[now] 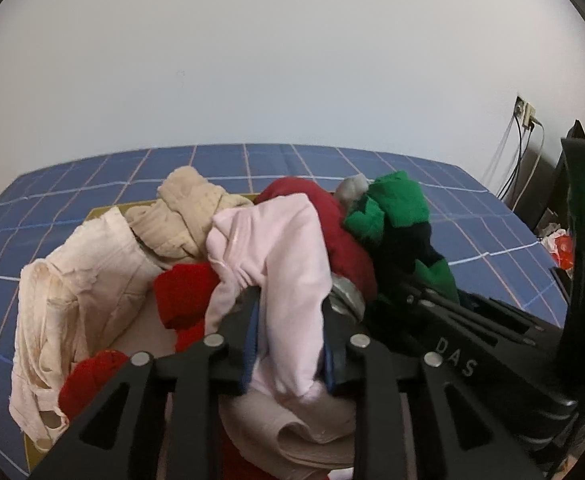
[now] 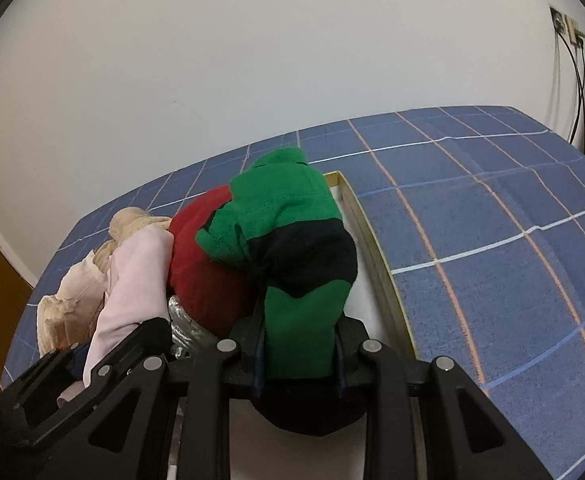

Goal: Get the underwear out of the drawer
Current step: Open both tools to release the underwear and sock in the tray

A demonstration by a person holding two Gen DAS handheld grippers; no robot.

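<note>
A drawer [image 2: 376, 248] with a pale wooden rim lies on a blue checked bedspread [image 2: 492, 220], piled with clothes. My left gripper [image 1: 290, 304] is shut on a pale pink underwear [image 1: 276, 248], which drapes over and between its blue pads. My right gripper [image 2: 298, 320] is shut on a green and navy underwear [image 2: 292, 220] bunched up above the drawer's right side. That green piece [image 1: 400, 200] also shows in the left wrist view, to the right of a dark red garment [image 1: 332, 216].
Beige knit cloth [image 1: 188, 208], a cream garment [image 1: 76, 292], bright red cloth [image 1: 184, 296] and something silvery [image 1: 346, 300] fill the drawer. A wall socket with cables [image 1: 524, 116] and a black object [image 1: 584, 240] stand at the right. A white wall rises behind the bed.
</note>
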